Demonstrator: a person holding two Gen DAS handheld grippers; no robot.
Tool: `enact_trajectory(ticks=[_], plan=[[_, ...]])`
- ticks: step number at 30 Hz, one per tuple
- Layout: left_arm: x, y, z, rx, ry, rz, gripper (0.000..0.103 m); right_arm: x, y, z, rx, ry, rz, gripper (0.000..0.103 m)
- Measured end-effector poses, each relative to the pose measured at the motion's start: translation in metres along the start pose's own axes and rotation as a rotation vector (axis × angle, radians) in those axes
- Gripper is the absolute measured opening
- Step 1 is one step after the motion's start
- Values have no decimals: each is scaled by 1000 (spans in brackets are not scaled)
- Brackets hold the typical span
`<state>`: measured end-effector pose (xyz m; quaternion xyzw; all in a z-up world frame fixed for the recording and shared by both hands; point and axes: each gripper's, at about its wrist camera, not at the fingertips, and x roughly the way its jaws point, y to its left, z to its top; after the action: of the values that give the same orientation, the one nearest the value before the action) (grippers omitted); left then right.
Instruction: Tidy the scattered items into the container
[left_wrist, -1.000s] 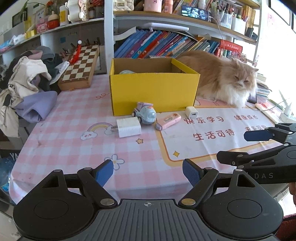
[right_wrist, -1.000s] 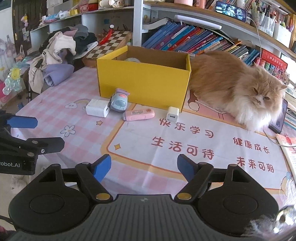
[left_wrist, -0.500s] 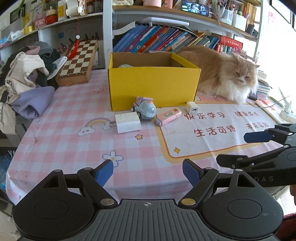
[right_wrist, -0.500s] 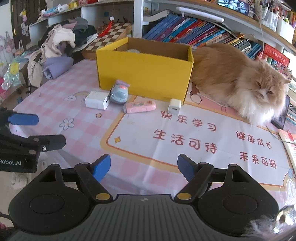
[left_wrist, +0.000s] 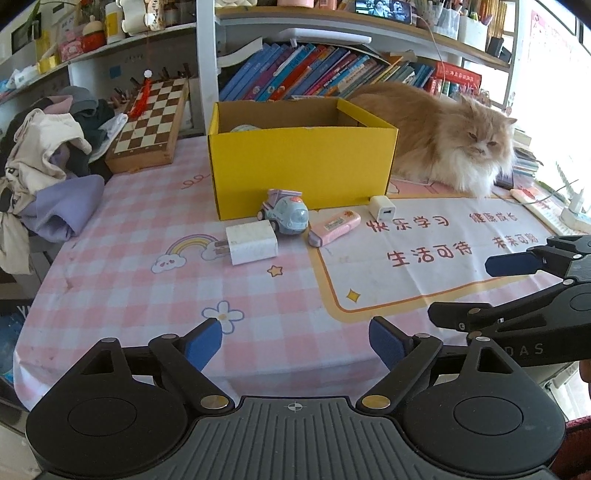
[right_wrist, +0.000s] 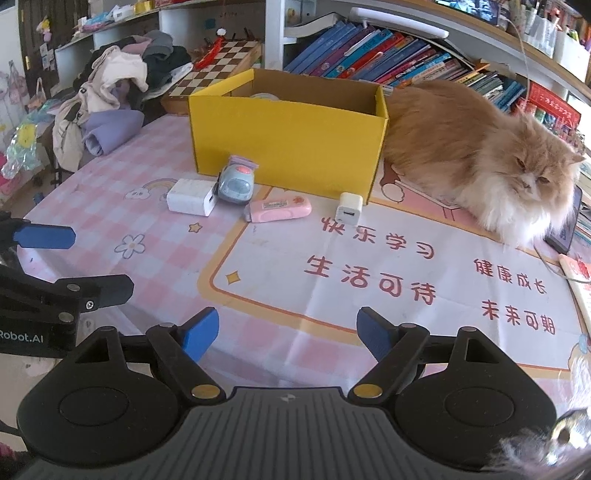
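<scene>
Both grippers, left and right, hover with fingers spread and empty as 4 small, light, hard-shelled items, charger, toy car, pink case and plug, lie just before the box, likely best pinched across flat sides.

mat: 快乐学习 生活可待 健康成长 未来可期 | left gripper: Robot.AI

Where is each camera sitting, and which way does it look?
Left wrist: on the left gripper, looking across the table to the yellow box; the right gripper shows at right.
Right wrist: on the right gripper, facing the same box; the left gripper shows at left.
Both share the cat.
</scene>
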<state>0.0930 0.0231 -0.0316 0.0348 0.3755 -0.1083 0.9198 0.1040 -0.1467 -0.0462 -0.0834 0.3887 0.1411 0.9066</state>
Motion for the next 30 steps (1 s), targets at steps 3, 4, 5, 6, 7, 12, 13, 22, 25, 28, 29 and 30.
enact_trajectory(ticks=[3,4,5,6,7,12,13,22,25,28,29,30], plan=[[2,1,0,-6,15,-1,90,2,1,1,-3,6,5,83],[3,2,-1,-7,19,-1,90,3,1,2,-4,7,6,83],[3,2,-1,-7,22,-1,90,3,1,2,-5,9,8,83],[4,2,-1,-6,26,-1,90,4,1,2,-6,11,10,83],[5,1,-1,-5,29,-2,90,5,2,3,-6,13,11,84],[8,0,1,6,33,-2,91,8,-1,4,2,20,8,87],[9,0,1,8,31,-2,93,9,-1,4,2,22,5,87],[16,-2,6,10,25,7,100,16,-9,10,15,22,-4,90],[20,-3,9,8,33,12,100,19,-12,12,16,26,-4,91],[24,-4,11,8,44,20,100,22,-16,14,19,29,-3,92],[25,-4,12,9,45,21,100,23,-17,15,20,30,-2,92],[26,-5,13,10,43,23,100,24,-18,16,18,29,-1,92]])
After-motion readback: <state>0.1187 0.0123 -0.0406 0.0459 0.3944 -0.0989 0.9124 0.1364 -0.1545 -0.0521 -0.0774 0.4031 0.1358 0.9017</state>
